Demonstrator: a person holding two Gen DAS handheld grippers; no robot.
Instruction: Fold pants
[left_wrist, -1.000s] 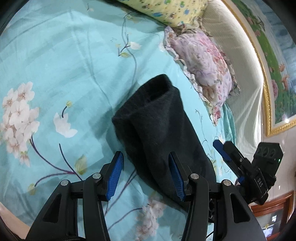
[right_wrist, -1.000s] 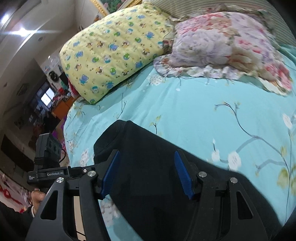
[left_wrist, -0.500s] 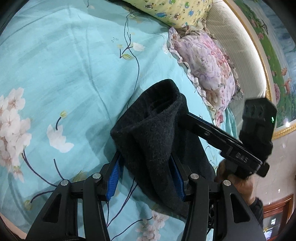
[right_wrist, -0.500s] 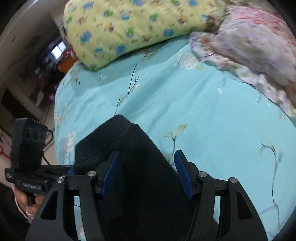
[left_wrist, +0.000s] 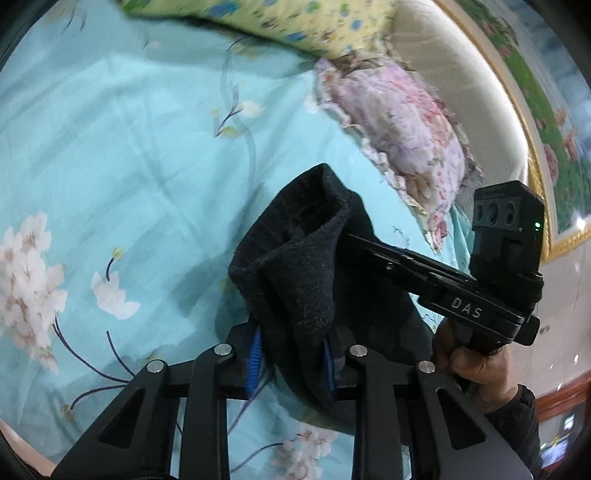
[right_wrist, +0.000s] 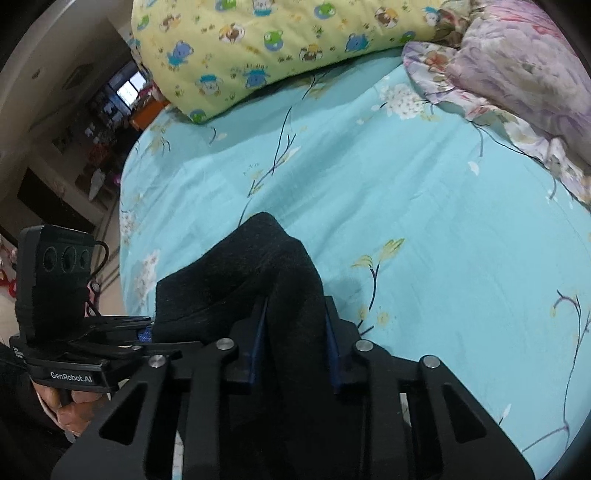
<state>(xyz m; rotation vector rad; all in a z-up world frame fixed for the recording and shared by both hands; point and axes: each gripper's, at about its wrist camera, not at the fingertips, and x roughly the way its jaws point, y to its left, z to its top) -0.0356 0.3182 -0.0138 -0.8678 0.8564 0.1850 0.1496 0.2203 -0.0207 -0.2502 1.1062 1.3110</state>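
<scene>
with its jaws having just been closing, the left gripper (left_wrist: 291, 363) now pinches a bunched fold of the black pants (left_wrist: 299, 266) between its 2 blue pads (left_wrist: 255, 356), the gap narrow and filled with cloth. the right gripper (right_wrist: 295, 339) has likewise just been closing and clamps the same pants (right_wrist: 258, 266) between its 2 pads (right_wrist: 258, 339), its fingers reaching in from the right in the left wrist view, where a hand (left_wrist: 476, 365) holds its handle. the pants sit partly raised off the turquoise floral bedsheet (right_wrist: 424, 192), near the pink floral pillow (left_wrist: 402, 125) and the yellow pillow (right_wrist: 280, 40).
</scene>
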